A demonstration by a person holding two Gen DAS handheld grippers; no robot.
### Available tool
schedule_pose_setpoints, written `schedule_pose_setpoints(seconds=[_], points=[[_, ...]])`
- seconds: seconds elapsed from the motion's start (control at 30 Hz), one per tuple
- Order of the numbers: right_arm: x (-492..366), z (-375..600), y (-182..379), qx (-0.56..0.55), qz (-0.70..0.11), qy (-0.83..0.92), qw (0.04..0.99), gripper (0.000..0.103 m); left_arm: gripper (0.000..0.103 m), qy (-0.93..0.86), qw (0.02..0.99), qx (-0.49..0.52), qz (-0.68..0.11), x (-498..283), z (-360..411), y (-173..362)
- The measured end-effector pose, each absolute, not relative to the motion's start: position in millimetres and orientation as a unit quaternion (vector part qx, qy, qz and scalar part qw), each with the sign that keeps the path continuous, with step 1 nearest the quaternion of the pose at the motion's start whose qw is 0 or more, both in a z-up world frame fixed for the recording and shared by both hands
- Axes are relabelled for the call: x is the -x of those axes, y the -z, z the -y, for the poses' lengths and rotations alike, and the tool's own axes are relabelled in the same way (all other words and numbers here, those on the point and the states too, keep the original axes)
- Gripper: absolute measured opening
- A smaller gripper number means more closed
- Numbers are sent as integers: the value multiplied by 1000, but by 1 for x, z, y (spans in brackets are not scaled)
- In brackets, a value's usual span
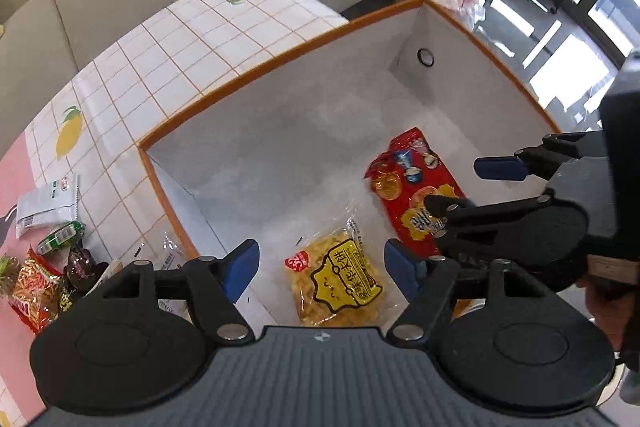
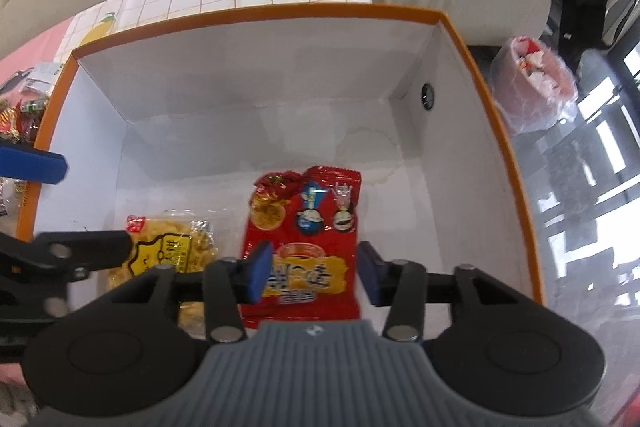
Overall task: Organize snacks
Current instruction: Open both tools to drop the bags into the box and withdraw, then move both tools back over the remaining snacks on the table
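Two packs already lie on the floor of the white box with orange rim, which sits on my desk under a tiled lemon-print cloth; sofa behind, pink bin off the far corner. Red snack bag lies flat near the middle-right of the box floor, yellow cracker pack just beside it on its left, apart or barely touching, can't tell.

Loose snack pile waits outside the box on the desk, past the left wall: a white sachet, a green packet, a red-orange bag, a dark packet.

My left gripper hovers above the yellow pack, jaws spread wide, holding nothing. My right gripper hangs over the lower half of the red bag, jaws also wide apart and empty; the blue pads straddle the bag without pinching it, as far as I can judge.

Step in hand, my read: both drops done, go back for more. To do it well: lift straight up to clear the orange rim, swing left jaws to the pile, take one packet by a crimped edge, not a bundle. Place next items in the bare far half, flat, not stacked on these two.
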State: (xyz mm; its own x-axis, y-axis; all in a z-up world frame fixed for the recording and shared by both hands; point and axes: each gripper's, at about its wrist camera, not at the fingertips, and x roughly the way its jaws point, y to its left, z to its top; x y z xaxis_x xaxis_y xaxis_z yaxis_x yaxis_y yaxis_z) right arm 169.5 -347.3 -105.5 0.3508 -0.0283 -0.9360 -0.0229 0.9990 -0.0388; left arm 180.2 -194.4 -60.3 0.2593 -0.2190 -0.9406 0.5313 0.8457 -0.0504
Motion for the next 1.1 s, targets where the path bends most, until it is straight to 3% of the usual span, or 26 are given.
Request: schedule_pose_setpoints(seconds=[0.3, 0.5, 0.8, 1.1], points=[[-147, 337, 68, 67, -517, 28, 853, 78, 84, 239, 811, -117, -521, -161, 170, 27], [-117, 321, 33, 32, -447, 29, 893, 84, 84, 223, 851, -101, -465, -139, 136, 6], [-73, 276, 6, -61, -352, -8, 934, 85, 84, 166, 896, -55, -408, -110, 65, -6], [-51, 212, 16, -81, -330, -56, 939, 88, 84, 101, 912, -12, -396, -78, -12, 9]])
